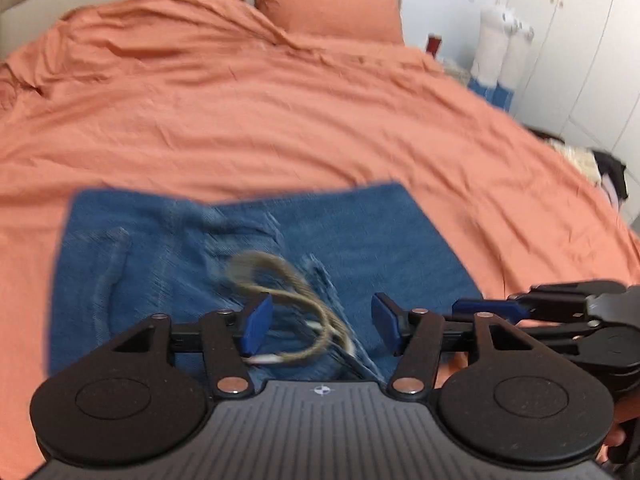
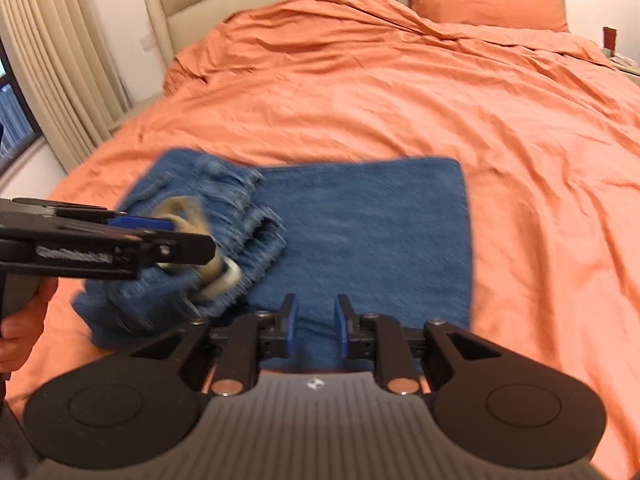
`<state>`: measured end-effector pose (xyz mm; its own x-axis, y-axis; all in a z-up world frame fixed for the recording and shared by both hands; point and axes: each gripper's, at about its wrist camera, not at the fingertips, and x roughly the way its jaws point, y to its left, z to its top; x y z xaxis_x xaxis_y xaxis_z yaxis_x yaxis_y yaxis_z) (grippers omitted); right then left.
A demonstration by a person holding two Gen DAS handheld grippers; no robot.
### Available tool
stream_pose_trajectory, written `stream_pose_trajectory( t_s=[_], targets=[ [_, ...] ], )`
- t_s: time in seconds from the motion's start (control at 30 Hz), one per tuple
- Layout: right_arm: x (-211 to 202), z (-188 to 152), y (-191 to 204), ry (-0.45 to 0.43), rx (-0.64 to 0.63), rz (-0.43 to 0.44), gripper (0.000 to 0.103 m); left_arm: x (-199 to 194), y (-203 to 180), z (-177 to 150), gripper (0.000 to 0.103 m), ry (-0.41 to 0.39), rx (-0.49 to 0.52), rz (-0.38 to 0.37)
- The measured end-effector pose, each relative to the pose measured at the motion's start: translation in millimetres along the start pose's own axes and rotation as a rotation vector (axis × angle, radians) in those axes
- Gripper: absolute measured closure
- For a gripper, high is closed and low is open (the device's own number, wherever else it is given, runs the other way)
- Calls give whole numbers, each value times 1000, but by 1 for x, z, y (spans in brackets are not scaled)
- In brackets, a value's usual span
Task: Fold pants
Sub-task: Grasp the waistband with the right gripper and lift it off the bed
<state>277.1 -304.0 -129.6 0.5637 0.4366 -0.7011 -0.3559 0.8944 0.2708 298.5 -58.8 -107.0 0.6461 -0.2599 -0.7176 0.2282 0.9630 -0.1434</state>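
The pants (image 1: 256, 272), blue denim, are lying folded on the orange bedspread (image 1: 280, 120), occupying the lower centre of both views. No container is showing in either view. In the right wrist view the folded bundle is forming a broad rectangle whose long axis is running left to right across the frame; the waistband end, with a tan drawstring (image 1: 288, 300) looping over it, is sitting at the left, and the smooth folded panel at the right. The left claw (image 1: 322, 326) is standing wide apart above the drawstring, clamping nothing. The right claw (image 2: 312, 326) is standing narrowly apart over the near edge of the denim, with its pads (image 2: 291, 326) pressing on nothing. An orange pillow (image 1: 328, 8) is lying at the upper centre.
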Motion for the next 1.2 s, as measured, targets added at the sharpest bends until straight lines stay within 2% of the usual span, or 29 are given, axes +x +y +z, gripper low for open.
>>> stream_pose_trajectory(
  t_s=[0.03,0.2,0.27,0.33,0.4,0.5,0.57,0.63,0.7,0.73,0.87,0.93,1.0,1.1,1.2],
  targets=[
    [2,5,3,-8,10,23,75,-6,9,4,36,-15,0,17],
    [29,36,24,-17,63,152,74,-11,53,17,38,-42,16,184],
    [48,48,31,-9,93,175,64,-9,75,16,38,-42,-12,207],
    [70,62,34,10,135,182,44,-8,94,14,38,-43,-45,220],
    [92,71,35,21,169,191,44,-10,110,9,38,-39,-73,231],
    [122,78,30,50,250,217,47,-11,130,2,38,-24,-104,227],
    [140,81,28,77,301,238,52,-12,138,-2,38,-20,-122,222],
    [151,83,28,93,335,233,74,-13,145,-5,42,-18,-142,212],
    [146,87,31,73,336,223,84,-16,150,-7,54,-27,-155,205],
    [137,89,34,52,328,230,91,-17,151,-8,56,-35,-159,200],
    [80,103,49,-38,314,290,94,-24,155,-8,71,-78,-198,172],
    [48,106,52,-69,362,362,95,-28,156,-6,71,-103,-224,145],
    [22,100,54,-77,402,392,95,-30,152,-5,71,-116,-224,129],
    [13,77,45,-58,457,315,96,-20,146,-5,74,-88,-191,124],
    [35,49,22,0,561,256,96,-3,140,-10,80,-32,-165,115]
  ],
)
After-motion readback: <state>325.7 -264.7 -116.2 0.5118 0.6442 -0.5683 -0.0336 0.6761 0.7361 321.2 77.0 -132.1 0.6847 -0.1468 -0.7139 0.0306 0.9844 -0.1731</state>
